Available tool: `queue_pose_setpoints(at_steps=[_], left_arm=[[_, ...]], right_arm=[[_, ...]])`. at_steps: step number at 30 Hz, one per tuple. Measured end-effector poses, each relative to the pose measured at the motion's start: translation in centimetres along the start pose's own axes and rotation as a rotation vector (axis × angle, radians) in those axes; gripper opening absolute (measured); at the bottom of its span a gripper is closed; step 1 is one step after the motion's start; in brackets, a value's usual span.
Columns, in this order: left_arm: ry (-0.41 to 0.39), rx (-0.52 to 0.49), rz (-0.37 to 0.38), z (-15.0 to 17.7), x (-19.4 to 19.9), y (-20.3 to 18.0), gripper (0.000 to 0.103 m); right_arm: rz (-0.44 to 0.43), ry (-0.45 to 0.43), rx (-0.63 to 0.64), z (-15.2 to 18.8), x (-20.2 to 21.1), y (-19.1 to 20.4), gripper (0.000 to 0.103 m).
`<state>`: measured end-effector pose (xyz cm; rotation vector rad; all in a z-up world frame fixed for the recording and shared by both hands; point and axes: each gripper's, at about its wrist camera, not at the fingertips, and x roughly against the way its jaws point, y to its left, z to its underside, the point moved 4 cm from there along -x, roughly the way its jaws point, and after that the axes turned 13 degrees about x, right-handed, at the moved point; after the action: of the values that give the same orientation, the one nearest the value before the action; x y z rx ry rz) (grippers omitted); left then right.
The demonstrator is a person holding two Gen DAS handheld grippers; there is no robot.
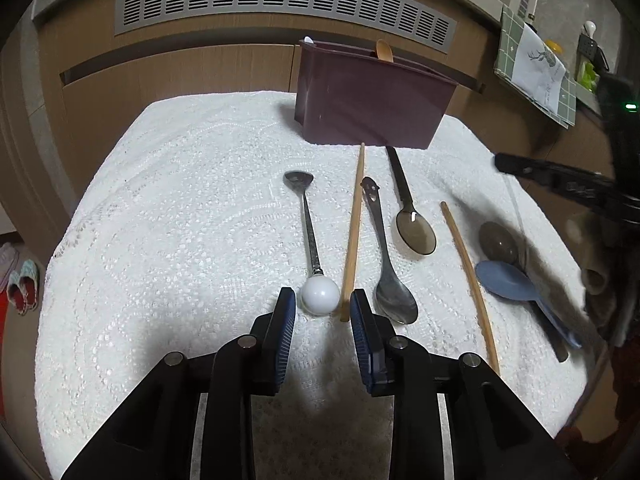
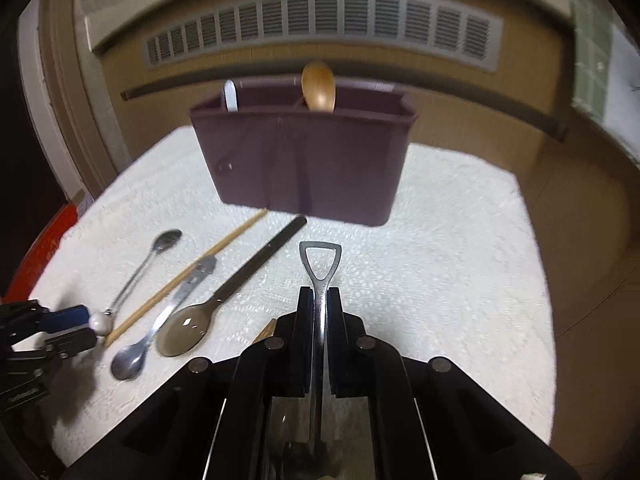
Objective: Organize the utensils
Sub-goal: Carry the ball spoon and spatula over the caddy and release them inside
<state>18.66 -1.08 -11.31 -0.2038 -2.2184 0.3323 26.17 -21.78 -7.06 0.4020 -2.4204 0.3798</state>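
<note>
White cloth (image 1: 180,200): right claw (image 2: 319,300) pinches shovel-handled utensil (image 2: 320,264); left claw (image 1: 323,304) spread.

holder (image 1: 368,104) maroon | cloth (image 1: 180,208) white lace | spoon (image 1: 506,280) blue | chopstick (image 1: 353,232) tan

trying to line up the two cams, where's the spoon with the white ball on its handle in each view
Left wrist: the white-ball spoon lies centre frame, its ball just ahead of the open left gripper, left of a wooden chopstick.
Right wrist: it lies at lower left, ball end nearest the left gripper.
Shared landmark: the maroon utensil holder at the back of the white cloth.
</note>
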Motion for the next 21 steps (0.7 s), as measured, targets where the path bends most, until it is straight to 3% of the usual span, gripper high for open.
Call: queue_pose_setpoints(at_steps=[7,9,16,21], left_arm=[[0.012,0.070,-0.051,-1.1,-1.2,0.5,0.028],[0.001,0.068,-0.059,-1.3,-0.9,0.2,0.023],[-0.228,0.021,-0.022,-5.9,5.8,-1.4,0.022],[-0.310,-0.001,0.007,-8.8,8.9,-2.2,0.022]], right_arm=[[0.004,-0.093,-0.008,-0.3,3.1,0.7,0.006],[-0.005,-0.103,-0.026,-0.2,3.4,0.7,0.006],[-0.025,-0.170,-0.044,-0.1,5.5,0.7,0.006],[-0.022,-0.228,-0.034,-1.0,7.5,0.9,0.004]])
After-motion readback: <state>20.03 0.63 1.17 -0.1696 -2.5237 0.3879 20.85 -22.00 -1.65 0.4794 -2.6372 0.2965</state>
